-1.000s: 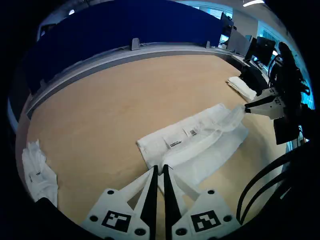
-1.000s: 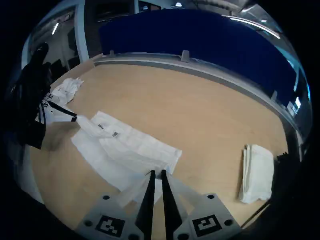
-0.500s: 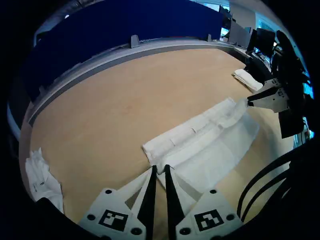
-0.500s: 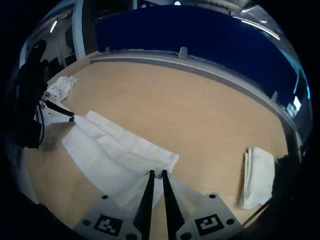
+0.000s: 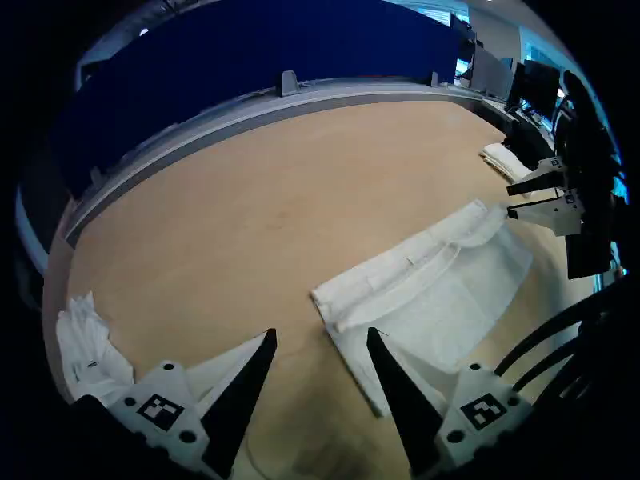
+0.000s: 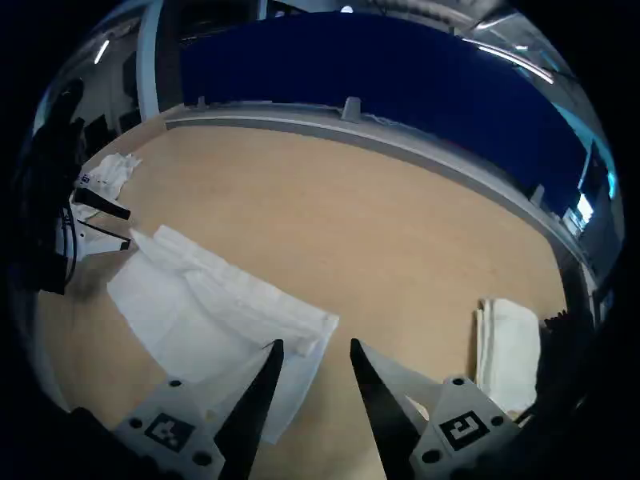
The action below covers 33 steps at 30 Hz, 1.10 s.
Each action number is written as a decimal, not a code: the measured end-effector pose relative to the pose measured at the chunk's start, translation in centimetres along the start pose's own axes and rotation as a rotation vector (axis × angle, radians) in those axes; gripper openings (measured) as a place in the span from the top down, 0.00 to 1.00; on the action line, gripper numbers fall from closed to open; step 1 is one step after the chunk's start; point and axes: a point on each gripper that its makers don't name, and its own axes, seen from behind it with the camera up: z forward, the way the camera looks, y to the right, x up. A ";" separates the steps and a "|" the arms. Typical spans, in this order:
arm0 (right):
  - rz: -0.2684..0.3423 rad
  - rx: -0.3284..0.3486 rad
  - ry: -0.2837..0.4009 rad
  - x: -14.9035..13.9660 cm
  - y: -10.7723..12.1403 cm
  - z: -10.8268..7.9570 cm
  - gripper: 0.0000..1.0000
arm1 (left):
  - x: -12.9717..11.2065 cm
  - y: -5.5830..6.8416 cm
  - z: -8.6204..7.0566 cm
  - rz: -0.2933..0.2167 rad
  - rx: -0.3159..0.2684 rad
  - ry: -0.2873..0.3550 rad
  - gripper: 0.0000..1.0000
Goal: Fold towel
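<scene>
A white towel (image 5: 424,284) lies flat on the wooden table (image 5: 264,208), folded lengthwise with a doubled band along its far edge. My left gripper (image 5: 320,352) stands open just short of the towel's near end, nothing between its fingers. At the towel's other end I see the right gripper (image 5: 532,200), open too. In the right gripper view the towel (image 6: 212,308) stretches from the left to the middle, and my right gripper (image 6: 314,358) hangs open over its near corner. The left gripper (image 6: 108,224) is open at the far end, held by a person in dark clothes.
A crumpled white towel (image 5: 84,352) lies at the table's left end. A neatly folded towel (image 6: 508,356) rests at the right end. A blue partition (image 6: 384,80) with a grey rail runs along the table's back. Monitors and dark chairs (image 5: 544,88) stand beyond.
Both grippers were shut on the towel's ends and have let go; they now stand open. The towel's upper layer has dropped flat onto the table.
</scene>
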 end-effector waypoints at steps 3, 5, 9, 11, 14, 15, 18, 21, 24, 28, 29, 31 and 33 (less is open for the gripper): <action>-0.001 -0.010 0.020 0.6 0.1 -0.2 0.16 | 0.2 -0.3 -0.2 0.004 0.011 0.010 0.13; -0.002 -0.012 0.028 1.0 0.1 -0.3 0.07 | 0.4 -0.4 -0.4 0.004 0.012 0.015 0.09; -0.008 -0.015 0.037 1.3 0.0 -0.6 0.00 | 0.6 -0.3 -0.6 -0.003 0.011 0.026 0.09; -0.012 -0.010 0.039 1.4 -0.1 -0.8 0.00 | 0.7 -0.3 -0.7 -0.007 0.011 0.029 0.09; -0.014 -0.007 0.040 1.3 -0.2 -1.0 0.00 | 0.8 -0.2 -0.8 -0.010 0.010 0.032 0.09; -0.013 -0.006 0.040 1.3 -0.3 -1.1 0.00 | 0.9 -0.1 -0.8 -0.011 0.009 0.033 0.09; -0.011 -0.002 0.039 1.1 -0.4 -1.3 0.00 | 0.9 -0.1 -1.0 -0.013 0.010 0.037 0.09; -0.008 0.004 0.038 0.8 -0.5 -1.7 0.00 | 0.8 0.0 -1.3 -0.015 0.012 0.042 0.09; -0.007 0.011 0.035 0.4 -0.8 -2.2 0.00 | 0.4 0.0 -1.9 -0.019 0.017 0.043 0.09; -0.012 0.017 0.029 -0.5 -1.1 -3.0 0.00 | -0.6 -0.2 -2.8 -0.033 0.027 0.040 0.09; -0.014 0.020 0.027 -0.7 -1.2 -3.2 0.00 | -0.9 -0.2 -3.1 -0.039 0.028 0.040 0.09; -0.017 0.026 0.022 -1.3 -1.5 -3.6 0.00 | -1.5 -0.1 -3.7 -0.050 0.031 0.039 0.09; -0.020 0.035 0.016 -2.0 -1.8 -4.0 0.00 | -2.2 0.0 -4.4 -0.064 0.034 0.040 0.09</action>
